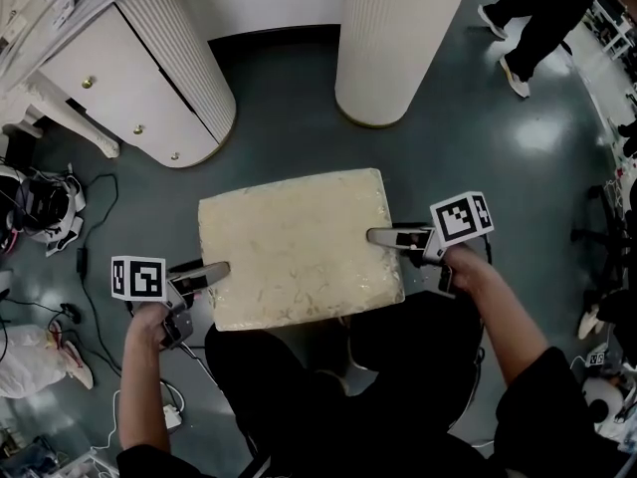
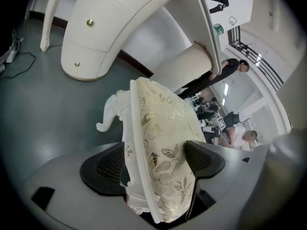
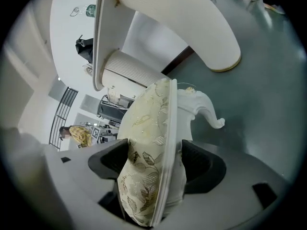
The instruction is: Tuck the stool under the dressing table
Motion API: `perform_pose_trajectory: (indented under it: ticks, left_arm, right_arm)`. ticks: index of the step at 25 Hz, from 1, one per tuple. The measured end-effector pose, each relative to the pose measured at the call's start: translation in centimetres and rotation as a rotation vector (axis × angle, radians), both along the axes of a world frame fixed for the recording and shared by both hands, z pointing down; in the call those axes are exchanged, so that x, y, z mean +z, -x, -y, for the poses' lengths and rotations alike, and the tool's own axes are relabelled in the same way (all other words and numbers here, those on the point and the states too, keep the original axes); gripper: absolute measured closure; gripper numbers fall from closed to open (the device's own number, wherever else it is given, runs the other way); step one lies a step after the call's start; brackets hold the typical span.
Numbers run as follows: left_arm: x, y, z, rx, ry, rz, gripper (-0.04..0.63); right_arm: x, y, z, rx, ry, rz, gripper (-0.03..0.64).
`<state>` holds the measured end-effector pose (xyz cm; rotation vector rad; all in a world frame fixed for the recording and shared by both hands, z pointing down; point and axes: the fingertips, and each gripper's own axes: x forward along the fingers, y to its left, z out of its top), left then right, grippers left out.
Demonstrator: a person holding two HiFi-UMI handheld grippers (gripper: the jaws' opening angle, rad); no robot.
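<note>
stool [image 1: 294,247]: cream floral-cushioned, upright | before dressing table [image 1: 398,38] gap, not yet tucked

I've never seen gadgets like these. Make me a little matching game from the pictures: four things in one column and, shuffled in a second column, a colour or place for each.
Things:
1. stool seat
2. left claw
3. right claw
4. drawer knobs

Colour or place:
A. gold
B. at the seat's right edge
C. cream with a leaf pattern
D. at the seat's left edge

Pairs: 1-C, 2-D, 3-B, 4-A
</note>
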<state>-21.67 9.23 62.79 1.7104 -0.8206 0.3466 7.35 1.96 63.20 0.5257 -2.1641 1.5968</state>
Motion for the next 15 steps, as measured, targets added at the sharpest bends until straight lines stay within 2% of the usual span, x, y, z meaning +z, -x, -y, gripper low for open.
perform_pose_trajectory:
  ticks: [2, 3, 6, 15]
  left_arm:
    - [-0.34, -0.45, 0.08, 0.008, -0.022, -0.009, 0.219]
    - [-0.47, -0.59, 0.12, 0.013, -0.033, -0.003, 0.252]
    - [-0.53, -0.71, 0.16, 0.021, -0.045, 0.021, 0.250]
    - [-0.50, -1.01, 0.05, 0.019, -0.042, 0.046, 0.246]
  right_arm:
    - [-0.46, 0.62, 0.01, -0.019, -0.018, 0.030, 0.316]
    - [-0.58, 0.76, 0.02, -0.026, -0.024, 0.030, 0.316]
    - [-0.60, 0.49, -0.02, -0.040, -0.036, -0.021, 0.316]
    - [-0.85, 0.76, -0.09, -0.069, -0.041, -0.016, 0.316]
